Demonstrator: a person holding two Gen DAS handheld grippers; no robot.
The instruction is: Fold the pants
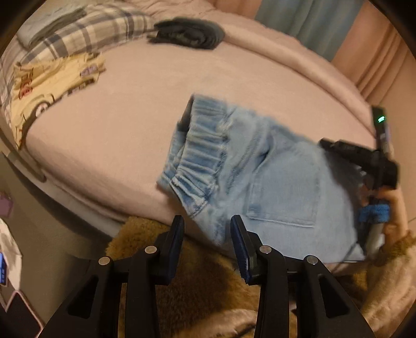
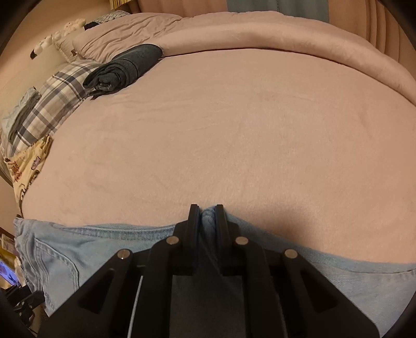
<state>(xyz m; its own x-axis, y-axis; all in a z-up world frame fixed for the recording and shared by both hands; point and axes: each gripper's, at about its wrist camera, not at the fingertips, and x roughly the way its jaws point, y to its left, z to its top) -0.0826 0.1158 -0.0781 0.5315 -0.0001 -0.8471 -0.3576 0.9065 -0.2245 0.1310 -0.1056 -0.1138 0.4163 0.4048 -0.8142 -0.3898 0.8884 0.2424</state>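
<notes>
Right gripper (image 2: 207,208) clamped on jeans (image 2: 104,241); left gripper (image 1: 206,221) apart, empty; folded dark garment (image 2: 124,67) beyond.

A pink blanket (image 2: 234,124) stretches smooth across the bed, its far edge rolled into a thick ridge. At the far left lies a folded dark grey garment (image 2: 124,69), touching a plaid cloth (image 2: 49,101). Nearer along that side sits a yellow cartoon-print fabric (image 1: 46,88). Below the bed's near edge, brown fuzzy fabric (image 1: 197,280) fills the foreground. Blue-grey curtain (image 1: 306,18) hangs beyond.
</notes>
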